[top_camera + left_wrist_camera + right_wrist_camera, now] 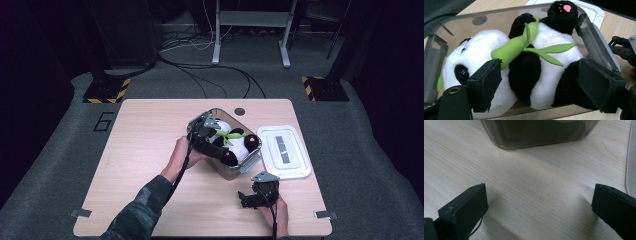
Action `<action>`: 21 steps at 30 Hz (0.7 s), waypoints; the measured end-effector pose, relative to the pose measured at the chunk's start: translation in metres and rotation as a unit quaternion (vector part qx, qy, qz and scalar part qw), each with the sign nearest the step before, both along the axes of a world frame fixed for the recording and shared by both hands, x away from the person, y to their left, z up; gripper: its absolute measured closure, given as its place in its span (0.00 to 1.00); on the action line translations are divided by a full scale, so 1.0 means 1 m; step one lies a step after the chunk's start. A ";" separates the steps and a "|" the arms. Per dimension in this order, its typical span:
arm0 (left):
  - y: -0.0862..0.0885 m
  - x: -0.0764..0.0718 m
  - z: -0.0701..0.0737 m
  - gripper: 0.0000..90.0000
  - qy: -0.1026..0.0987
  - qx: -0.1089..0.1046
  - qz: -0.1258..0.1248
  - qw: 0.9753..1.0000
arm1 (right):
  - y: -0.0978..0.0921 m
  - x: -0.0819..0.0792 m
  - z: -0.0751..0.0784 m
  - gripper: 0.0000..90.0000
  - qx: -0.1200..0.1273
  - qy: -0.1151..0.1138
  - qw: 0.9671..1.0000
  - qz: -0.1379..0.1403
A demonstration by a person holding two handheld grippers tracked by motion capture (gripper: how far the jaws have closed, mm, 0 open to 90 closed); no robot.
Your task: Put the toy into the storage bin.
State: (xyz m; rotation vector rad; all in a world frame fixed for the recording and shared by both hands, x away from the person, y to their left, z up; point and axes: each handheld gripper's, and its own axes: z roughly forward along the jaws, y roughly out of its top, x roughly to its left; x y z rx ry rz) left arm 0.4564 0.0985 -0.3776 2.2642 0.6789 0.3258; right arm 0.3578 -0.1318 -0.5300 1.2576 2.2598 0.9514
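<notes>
Your left gripper (209,134) sits over the near-left rim of the clear container (249,165), and its jaws are spread wide with nothing clamped between them. In the left gripper view (540,82) one jaw hangs in front of the panda's white head side and the other in front of its black leg. Whether they are pressing on the plush or only poised over it, I cannot tell.

The panda plush (232,142) lies on its back inside the container, packed in snugly wall to wall. You see it well in the left gripper view (544,62): white face with a black eye patch at the left, black arm across the chest, and a black foot with a pink paw mark at the top. A green bamboo stalk (511,50) with a long leaf lies across its belly.

Moving right, your right gripper (257,195) rests low over the wooden table (145,130), near the container's front corner but apart from it. Its jaws are wide apart and carry nothing; in the right gripper view (539,205) there is bare wood between them.

Further right, the white lid (283,151) lies flat on the table, just beside the container.
</notes>
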 end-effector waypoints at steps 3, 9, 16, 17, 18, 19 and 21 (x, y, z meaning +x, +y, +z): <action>-0.002 0.001 -0.006 0.21 0.001 0.008 0.005 1.000 | 0.000 0.000 0.000 0.00 0.000 0.000 1.000 0.000; -0.008 0.006 -0.018 0.21 0.015 0.029 0.013 0.999 | 0.000 0.000 0.000 0.00 0.000 0.000 1.000 0.000; -0.012 0.010 -0.020 0.21 0.013 0.039 0.015 0.999 | 0.000 0.000 0.000 0.00 0.001 0.002 1.000 -0.002; -0.012 0.010 -0.020 0.21 0.013 0.039 0.015 0.999 | 0.000 0.000 0.000 0.00 0.001 0.002 1.000 -0.002; -0.011 0.009 -0.014 0.21 0.004 0.036 0.016 0.999 | 0.000 0.000 0.000 0.00 0.001 0.003 1.000 -0.002; -0.011 0.009 -0.014 0.21 0.004 0.036 0.016 0.999 | 0.000 0.000 0.000 0.00 0.001 0.002 1.000 -0.002; -0.010 0.009 -0.003 0.21 -0.005 0.025 0.012 1.000 | 0.000 0.000 0.000 0.00 0.000 0.000 1.000 0.001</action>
